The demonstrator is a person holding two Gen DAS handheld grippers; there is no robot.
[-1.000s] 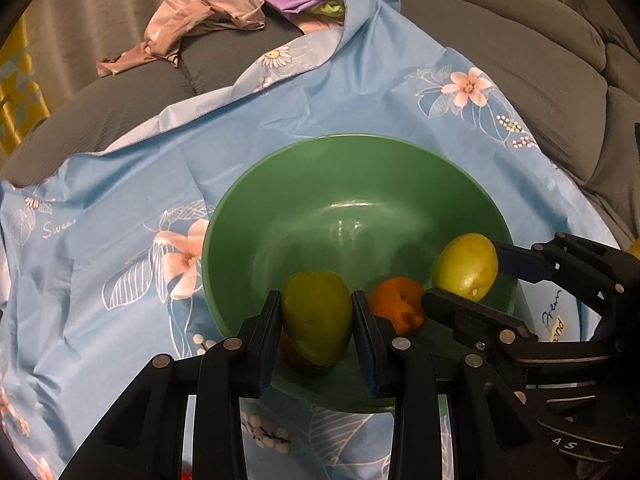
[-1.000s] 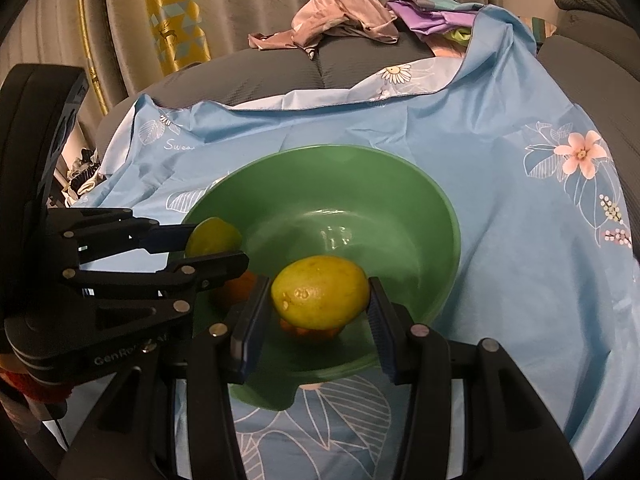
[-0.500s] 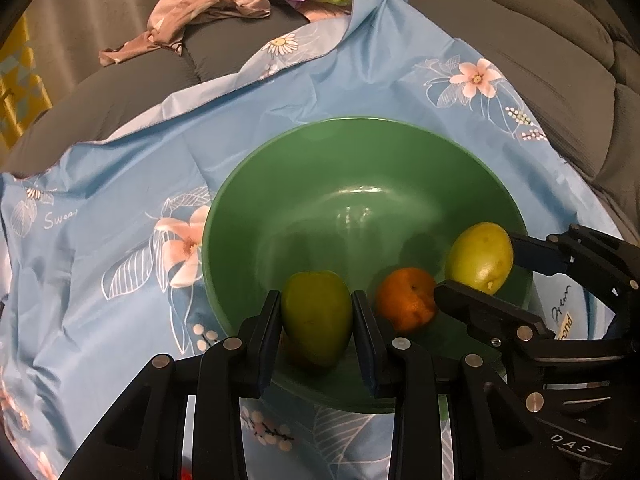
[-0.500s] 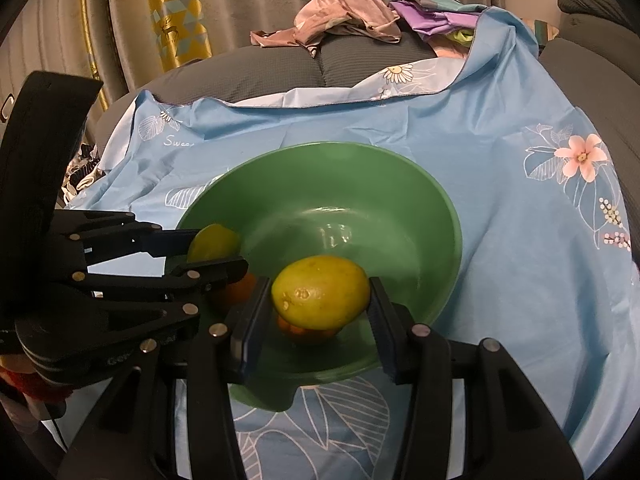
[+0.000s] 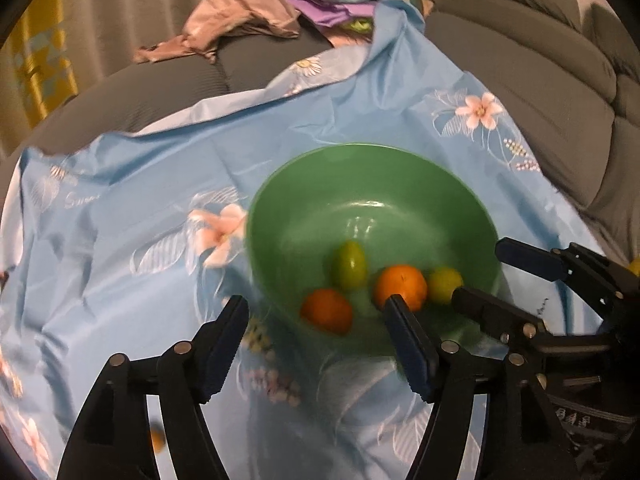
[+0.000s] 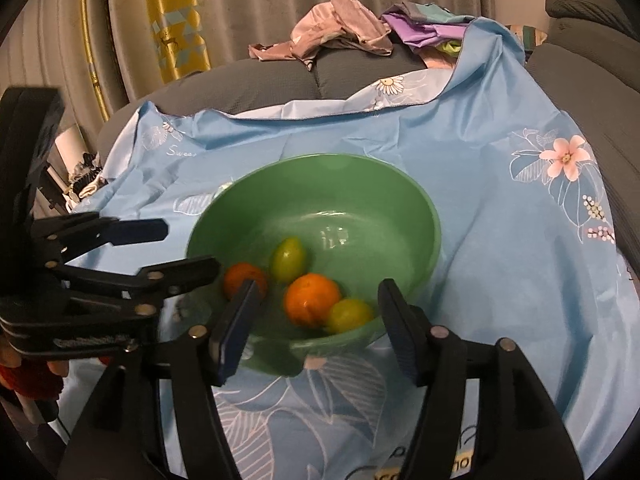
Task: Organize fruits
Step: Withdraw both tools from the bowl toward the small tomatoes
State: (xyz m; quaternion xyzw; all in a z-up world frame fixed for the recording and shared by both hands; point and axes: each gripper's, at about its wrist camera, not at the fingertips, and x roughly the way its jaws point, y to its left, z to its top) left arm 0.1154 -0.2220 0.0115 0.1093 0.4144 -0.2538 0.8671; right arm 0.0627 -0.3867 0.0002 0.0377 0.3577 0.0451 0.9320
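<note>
A green bowl stands on a blue floral cloth. In it lie a green fruit, a yellow-green fruit and two oranges. My left gripper hangs over the bowl's near left rim, its jaws opening wide with nothing pressed between them. My right gripper hovers at the near right rim, its jaws also opening. The fruits rest loose below both grippers.
The blue cloth drapes a grey sofa whose cushions rise at the right. A pile of clothes lies at the back. A yellow patterned panel stands against the curtain. A small orange object shows low at the left.
Both grippers have opened and let go of their fruits, which now lie in the bowl. The left gripper has pulled back to the left; a second orange has come into sight.
</note>
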